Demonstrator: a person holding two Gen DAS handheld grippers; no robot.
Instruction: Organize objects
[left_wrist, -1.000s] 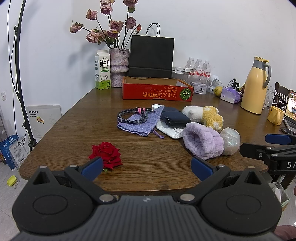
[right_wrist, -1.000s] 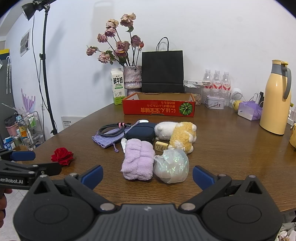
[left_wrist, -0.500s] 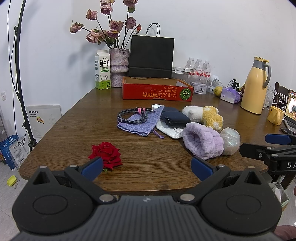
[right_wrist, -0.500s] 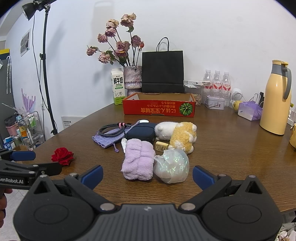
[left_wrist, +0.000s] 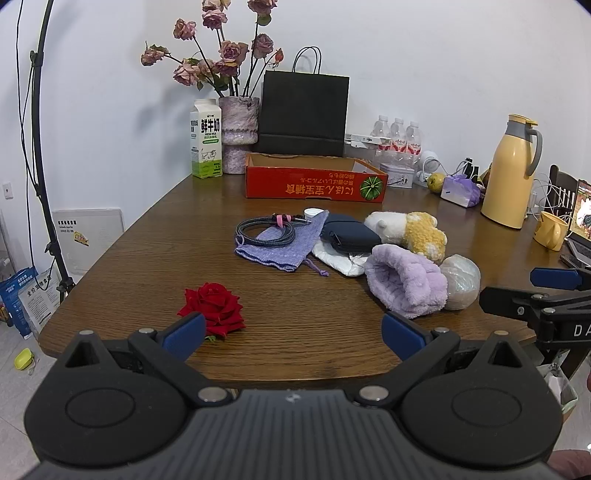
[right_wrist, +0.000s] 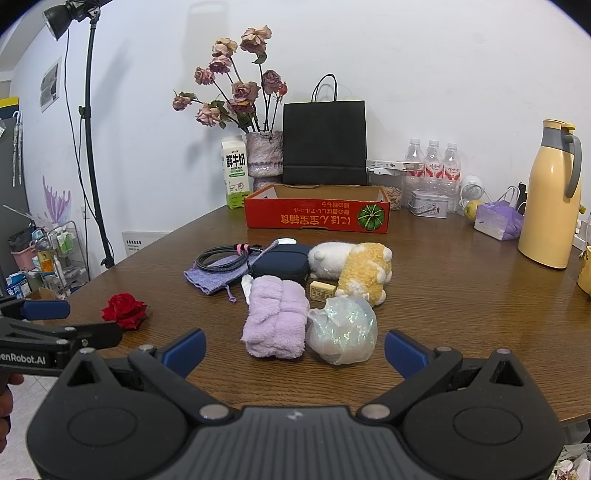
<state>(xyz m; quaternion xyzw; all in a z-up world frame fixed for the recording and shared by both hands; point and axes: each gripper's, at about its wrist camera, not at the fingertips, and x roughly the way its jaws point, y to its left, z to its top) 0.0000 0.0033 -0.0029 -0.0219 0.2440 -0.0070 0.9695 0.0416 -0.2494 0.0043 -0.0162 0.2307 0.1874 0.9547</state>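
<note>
Worktop (right_wrist: 461, 295): one brown wooden surface carried everything; the clutter sat in front of the red box, probably waiting to be sorted into it.
Red box (right_wrist: 317, 219): one open cardboard tray, the landmark, at the far middle; it looked empty, though its floor was mostly hidden.
Plush toy (right_wrist: 351, 266): one, white and yellow, lying on its side just in front of the box.
Purple towel (right_wrist: 277, 321): one rolled bundle, nearer than the plush, touching the crinkled plastic bag (right_wrist: 341, 330).
Dark pouch (right_wrist: 280, 264): one, in front of the box, beside the coiled cable (right_wrist: 221, 256) on its knitted purple bag (right_wrist: 214, 275).
Red rose (left_wrist: 212, 308): one, well apart, front-left of the box.
Left gripper (left_wrist: 291, 332): fingers apart, empty, hovering at the near edge by the rose.
Right gripper (right_wrist: 293, 349): fingers apart, empty, facing towel and bag, likely the first pick.
</note>
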